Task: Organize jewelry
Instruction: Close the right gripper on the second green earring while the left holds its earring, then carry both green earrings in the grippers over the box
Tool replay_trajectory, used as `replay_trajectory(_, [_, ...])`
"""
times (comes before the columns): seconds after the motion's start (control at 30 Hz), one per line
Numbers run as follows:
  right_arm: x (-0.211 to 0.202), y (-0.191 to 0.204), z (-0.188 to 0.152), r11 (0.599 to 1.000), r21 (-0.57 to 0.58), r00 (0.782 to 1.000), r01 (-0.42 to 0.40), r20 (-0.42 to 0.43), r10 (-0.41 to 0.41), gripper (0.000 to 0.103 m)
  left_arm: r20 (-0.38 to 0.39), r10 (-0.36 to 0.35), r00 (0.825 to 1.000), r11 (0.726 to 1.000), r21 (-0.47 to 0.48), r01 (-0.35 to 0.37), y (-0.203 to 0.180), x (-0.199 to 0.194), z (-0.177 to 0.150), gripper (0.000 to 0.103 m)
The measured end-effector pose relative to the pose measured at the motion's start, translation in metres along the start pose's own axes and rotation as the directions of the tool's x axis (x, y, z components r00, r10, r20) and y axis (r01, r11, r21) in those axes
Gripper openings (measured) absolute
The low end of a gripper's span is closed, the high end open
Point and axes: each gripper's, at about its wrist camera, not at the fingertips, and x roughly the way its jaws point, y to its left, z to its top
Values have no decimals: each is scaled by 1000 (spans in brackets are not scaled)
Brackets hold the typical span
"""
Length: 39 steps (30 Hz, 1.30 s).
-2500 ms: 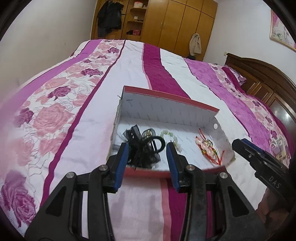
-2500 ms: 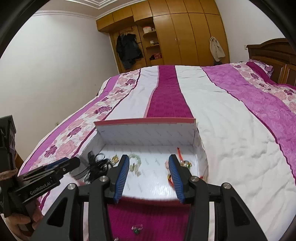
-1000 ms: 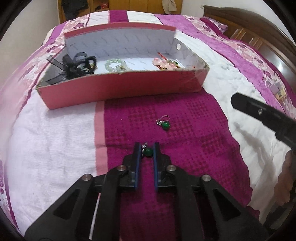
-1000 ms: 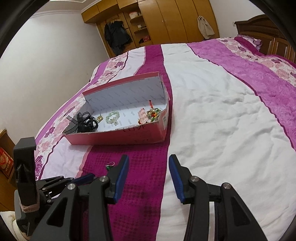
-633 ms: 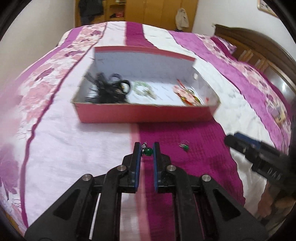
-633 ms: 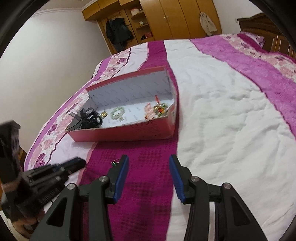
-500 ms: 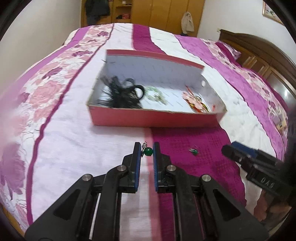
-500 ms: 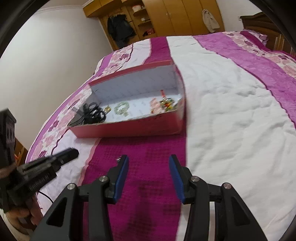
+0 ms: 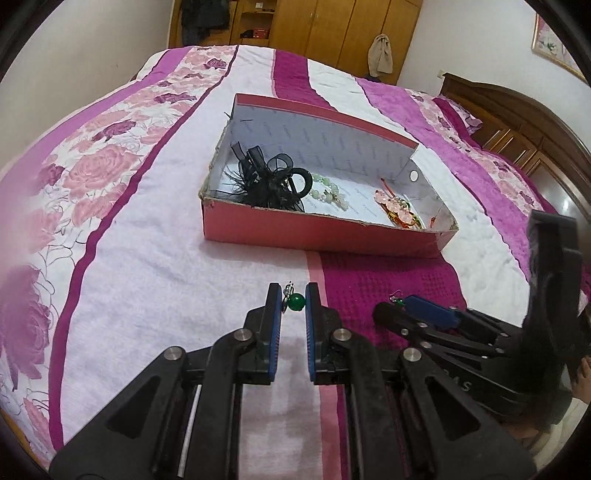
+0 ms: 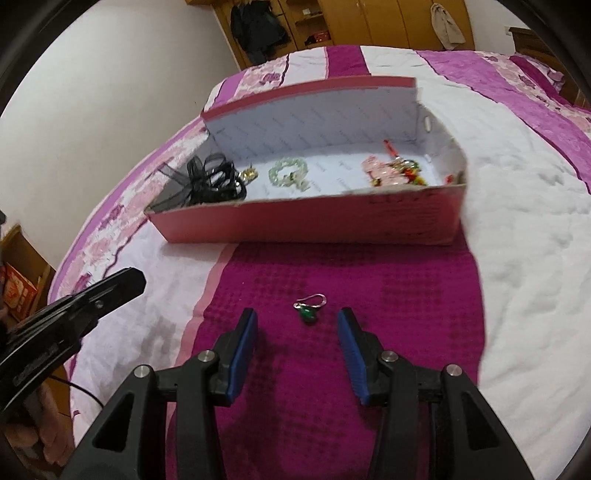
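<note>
My left gripper [image 9: 292,297] is shut on a green bead earring [image 9: 295,301] and holds it above the bedspread, short of the red box [image 9: 295,229]. A second green earring [image 10: 309,310] lies on the magenta stripe, between the open fingers of my right gripper [image 10: 297,325]. The same earring shows in the left wrist view [image 9: 397,300] at the right gripper's tip [image 9: 424,310]. The box [image 10: 314,221] holds a black hair bow [image 9: 266,181], a pale green bead bracelet [image 10: 288,171] and a pink and red bracelet [image 10: 391,171].
The bed is covered by a striped pink, white and magenta spread [image 9: 129,229]. A wooden headboard [image 9: 524,125] stands at the right, wardrobes [image 9: 332,29] at the back. The left gripper's body [image 10: 74,306] shows at the left in the right wrist view.
My left gripper closed on one earring and lifted it towards the box. My right gripper moved down and forward so the second earring now lies between its open fingers.
</note>
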Motion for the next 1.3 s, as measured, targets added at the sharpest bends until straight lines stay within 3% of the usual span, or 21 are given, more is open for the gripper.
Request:
replay_trajectory(0.23, [7, -1, 2, 998, 57, 1000, -10, -14, 11, 49, 2, -7, 1000, 1000, -17, 7, 4, -1, -3, 4])
replay_trajectory(0.33, [7, 0, 1, 999, 45, 1000, 8, -8, -8, 37, 3, -12, 1000, 1000, -18, 12, 3, -2, -4, 4])
replay_trajectory(0.47, [6, -3, 0, 999, 43, 1000, 26, -9, -25, 13, 11, -22, 1000, 1000, -14, 22, 0, -5, -3, 4])
replay_trajectory(0.5, [5, -3, 0, 999, 40, 1000, 27, -8, -26, 12, 15, -24, 1000, 1000, -12, 24, -1, -7, -3, 4])
replay_trajectory(0.9, [-40, 5, -4, 1000, -12, 995, 2, 99, 0, 11, 70, -39, 997, 999, 17, 38, -15, -29, -1, 4])
replay_trajectory(1.3, [-114, 16, 6, 1000, -28, 952, -1, 305, 9, 11, 190, -51, 980, 997, 70, 39, -35, -66, 13, 4])
